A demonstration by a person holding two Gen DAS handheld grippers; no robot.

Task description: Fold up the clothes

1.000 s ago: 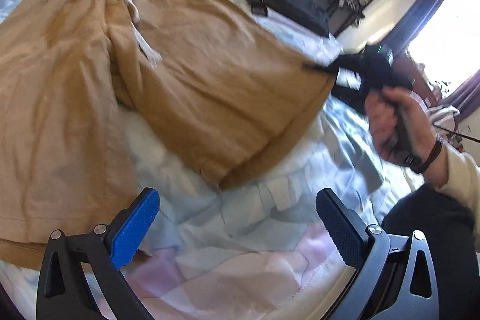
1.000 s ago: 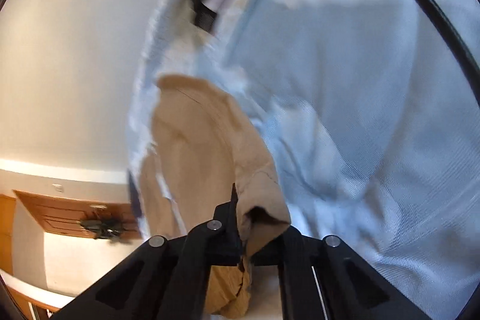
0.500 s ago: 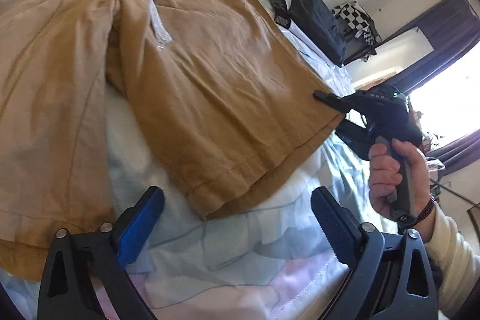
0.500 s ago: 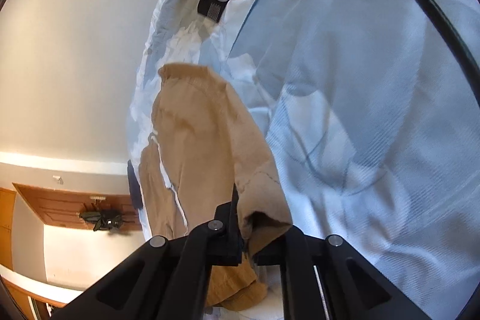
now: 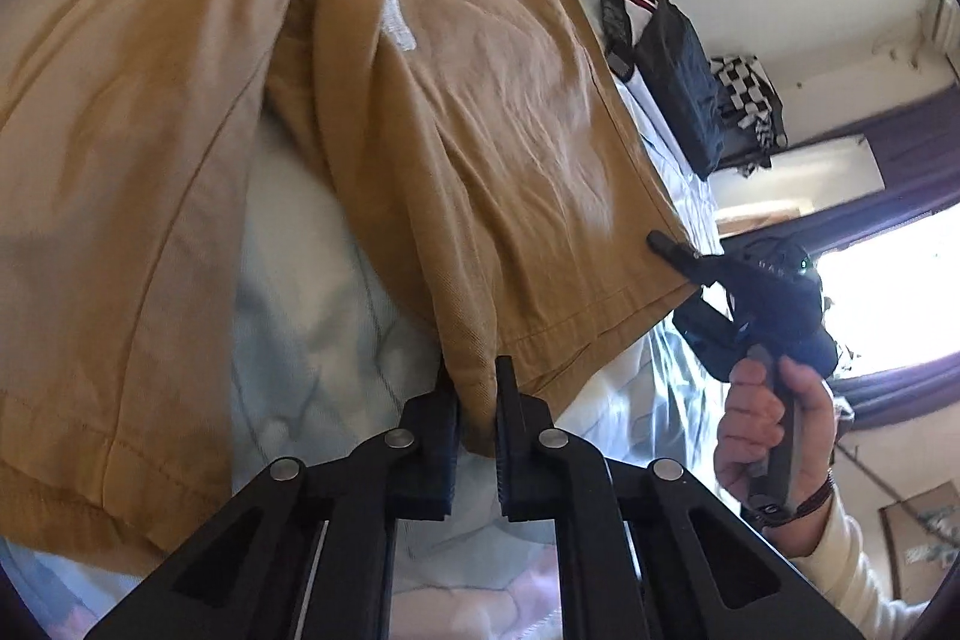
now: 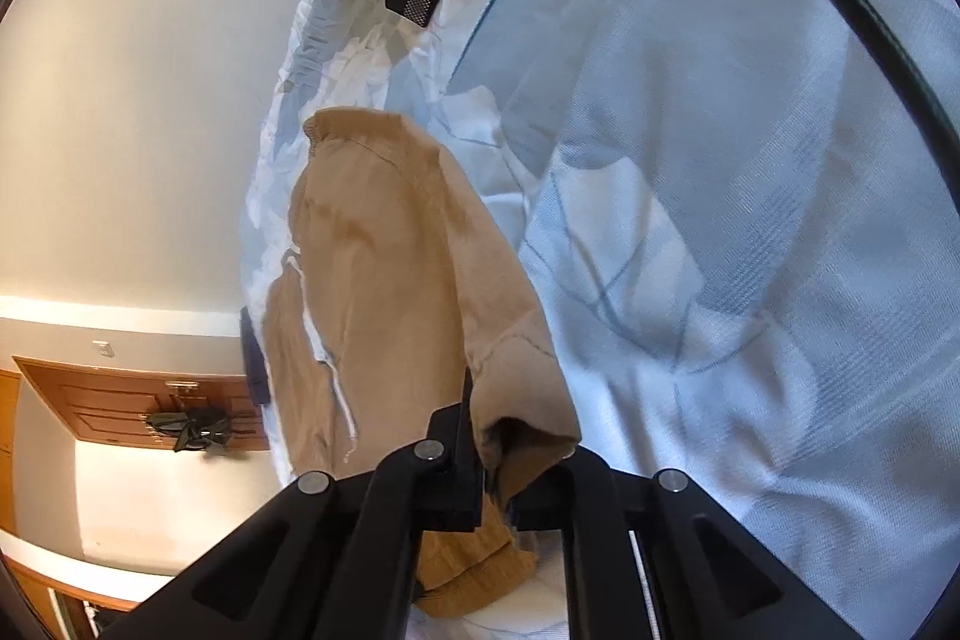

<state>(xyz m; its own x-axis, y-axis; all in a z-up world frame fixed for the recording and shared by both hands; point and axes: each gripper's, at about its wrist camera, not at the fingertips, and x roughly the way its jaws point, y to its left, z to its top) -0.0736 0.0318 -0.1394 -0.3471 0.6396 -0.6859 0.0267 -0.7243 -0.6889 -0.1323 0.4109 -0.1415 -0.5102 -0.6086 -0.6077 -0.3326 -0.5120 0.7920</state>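
The left gripper (image 5: 477, 400) has just closed onto a hem corner of the tan cotton drawstring shorts (image 5: 480, 112), whose opposite corner the right gripper (image 6: 504, 454) already clamps, so the fold can likely begin.

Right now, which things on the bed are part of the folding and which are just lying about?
In the job: tan shorts; left gripper and right gripper, both clamped on its hem.

Lying about: black bag; checkered cloth; patterned bedspread.

- Bedspread (image 5: 312, 280), pale blue, underneath.
- Black bag (image 5: 678, 82) at 2 o'clock.
- Checkered cloth (image 5: 747, 100) just beyond it.
- Window (image 5: 888, 292) at 3 o'clock.
- Wooden door (image 6: 120, 406) at 8 o'clock.
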